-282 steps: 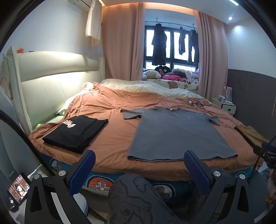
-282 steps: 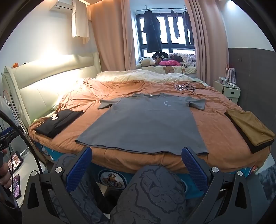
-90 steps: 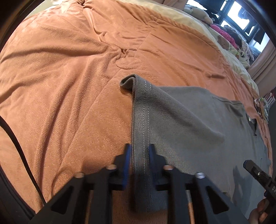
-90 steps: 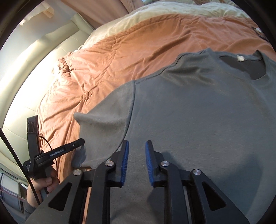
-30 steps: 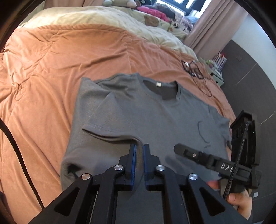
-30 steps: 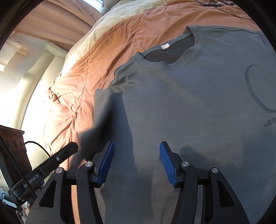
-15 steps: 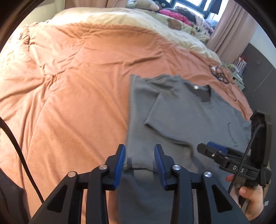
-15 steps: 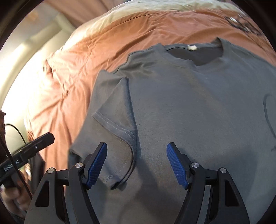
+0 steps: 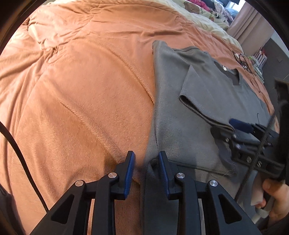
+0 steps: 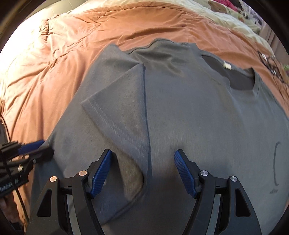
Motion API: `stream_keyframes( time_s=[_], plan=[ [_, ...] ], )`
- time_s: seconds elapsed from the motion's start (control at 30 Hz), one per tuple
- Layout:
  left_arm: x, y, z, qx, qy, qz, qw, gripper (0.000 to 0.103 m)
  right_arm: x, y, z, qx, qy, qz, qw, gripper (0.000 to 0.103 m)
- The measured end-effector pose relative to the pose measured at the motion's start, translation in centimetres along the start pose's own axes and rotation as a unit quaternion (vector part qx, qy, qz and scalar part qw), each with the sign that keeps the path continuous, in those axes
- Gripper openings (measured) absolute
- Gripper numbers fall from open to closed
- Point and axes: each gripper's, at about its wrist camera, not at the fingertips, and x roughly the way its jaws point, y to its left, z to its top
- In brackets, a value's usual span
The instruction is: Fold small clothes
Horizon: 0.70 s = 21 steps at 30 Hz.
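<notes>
A grey T-shirt (image 9: pixel 207 101) (image 10: pixel 189 117) lies flat on the bed, its left sleeve (image 10: pixel 117 108) (image 9: pixel 196 90) folded in over the chest. My left gripper (image 9: pixel 146 159) points down at the shirt's left side edge. Its jaws are closing, a ridge of that edge stands between them, and the pads do not press on it. The left gripper also shows at the left edge of the right wrist view (image 10: pixel 36 146). My right gripper (image 10: pixel 142 157) hangs open over the folded sleeve's hem, with nothing held. Its blue fingertip (image 9: pixel 240 124) shows in the left wrist view.
An orange blanket (image 9: pixel 81 90) (image 10: pixel 72 45) covers the bed around the shirt. A cream duvet (image 10: pixel 216 10) lies at the far end. A tangle of dark cord (image 9: pixel 242 59) (image 10: pixel 271 66) sits beyond the collar. A person's hand (image 9: pixel 272 195) holds the right gripper.
The left gripper has opened, slid left to the shirt's side edge and sunk closer to the bed. The right gripper has opened wider and moved over the folded sleeve's hem.
</notes>
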Motion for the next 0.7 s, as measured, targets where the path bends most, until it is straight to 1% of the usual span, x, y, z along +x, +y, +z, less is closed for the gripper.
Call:
stream_keyframes(
  time_s=[0.03, 0.13, 0.2, 0.27, 0.33, 0.4, 0.43, 0.47, 0.5, 0.57, 0.63, 0.7],
  plan=[
    [0.0, 0.1, 0.0, -0.001, 0.000, -0.001, 1.0000, 0.029, 0.3, 0.1, 0.4, -0.001, -0.005, -0.007, 1.000, 0.069],
    [0.0, -0.1, -0.1, 0.004, 0.001, 0.002, 1.0000, 0.028, 0.9, -0.3, 1.2, 0.007, -0.015, -0.018, 1.000, 0.059],
    [0.0, -0.1, -0.1, 0.006, 0.001, 0.003, 1.0000, 0.028, 0.8, -1.2, 1.5, 0.024, -0.020, -0.025, 0.999, 0.041],
    [0.0, 0.0, -0.1, 0.005, 0.002, 0.002, 1.0000, 0.028, 0.3, -2.6, 1.5, 0.049, -0.028, -0.030, 0.998, 0.037],
    [0.0, -0.2, 0.2, 0.005, 0.003, 0.003, 1.0000, 0.028, -0.2, -4.1, 1.1, 0.073, -0.036, -0.040, 0.996, 0.037],
    [-0.1, -0.3, 0.4, 0.007, 0.001, 0.003, 1.0000, 0.028, -0.5, -5.4, 0.8, 0.094, -0.037, -0.035, 0.994, 0.037],
    [-0.2, -0.4, 0.5, 0.008, -0.001, 0.003, 1.0000, 0.028, -0.6, -6.3, 0.6, 0.107, -0.037, -0.030, 0.993, 0.037],
    [-0.4, -0.5, 0.6, 0.010, -0.004, 0.002, 0.9999, 0.028, -0.6, -7.1, 0.4, 0.123, -0.035, -0.013, 0.992, 0.037],
    [-0.8, -0.5, 0.9, 0.012, -0.010, 0.002, 0.9999, 0.028, -0.5, -7.9, 0.1, 0.140, -0.033, 0.019, 0.989, 0.037],
    [-1.3, -0.5, 1.5, 0.012, -0.021, 0.001, 0.9997, 0.028, -0.3, -8.8, 0.1, 0.158, -0.030, 0.061, 0.985, 0.037],
    [-1.5, -0.4, 2.3, 0.008, -0.031, -0.002, 0.9995, 0.029, 0.0, -9.4, 0.2, 0.165, -0.030, 0.085, 0.982, 0.037],
    [-1.5, -0.4, 3.3, 0.004, -0.042, -0.002, 0.9991, 0.030, 0.2, -9.6, 0.3, 0.168, -0.030, 0.094, 0.981, 0.037]
  ],
)
